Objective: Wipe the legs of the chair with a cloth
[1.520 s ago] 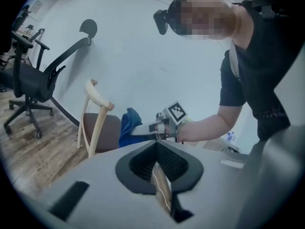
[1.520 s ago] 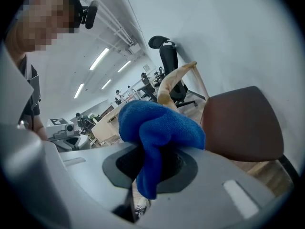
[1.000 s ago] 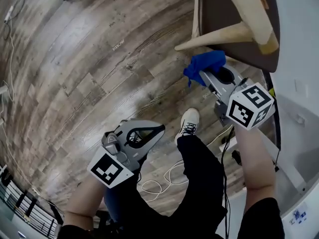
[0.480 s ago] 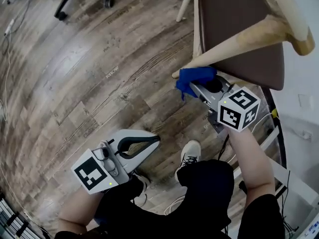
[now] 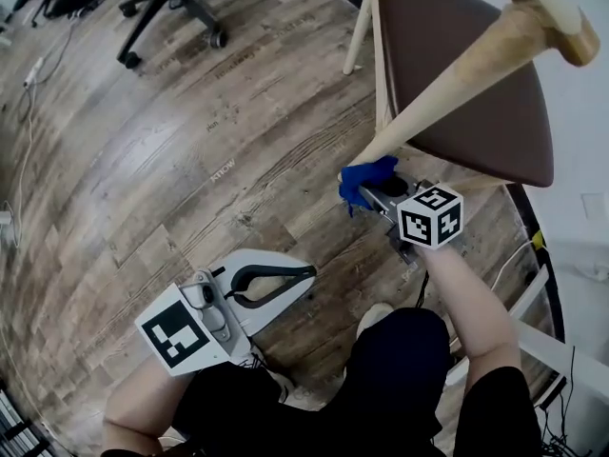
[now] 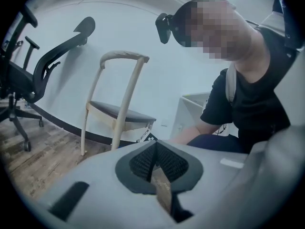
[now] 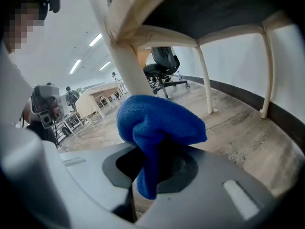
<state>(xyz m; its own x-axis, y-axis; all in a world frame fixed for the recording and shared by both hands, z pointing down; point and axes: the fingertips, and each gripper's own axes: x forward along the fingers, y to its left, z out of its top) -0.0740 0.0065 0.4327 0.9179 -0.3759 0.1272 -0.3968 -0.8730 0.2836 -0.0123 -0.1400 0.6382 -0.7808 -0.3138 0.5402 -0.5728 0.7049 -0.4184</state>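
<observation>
The blue cloth point(image 7: 159, 123) is pinched in my right tool point(image 5: 373, 192) and bunched against the lower end of the nearest chair leg point(image 5: 447, 84), seemingly touching it, just below the brown seat point(image 5: 466, 74). To wipe well, I judge I should press the bunch firmly on the wood, run the leg's whole length, and work round its far side too. My left tool point(image 5: 285, 279) hangs well away from that leg, over the floor point(image 5: 143, 160), pressed together on nothing.

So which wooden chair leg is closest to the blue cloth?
The pale wooden leg nearest the person: the blue cloth in the right gripper sits at its foot. The other legs stand farther off.
</observation>
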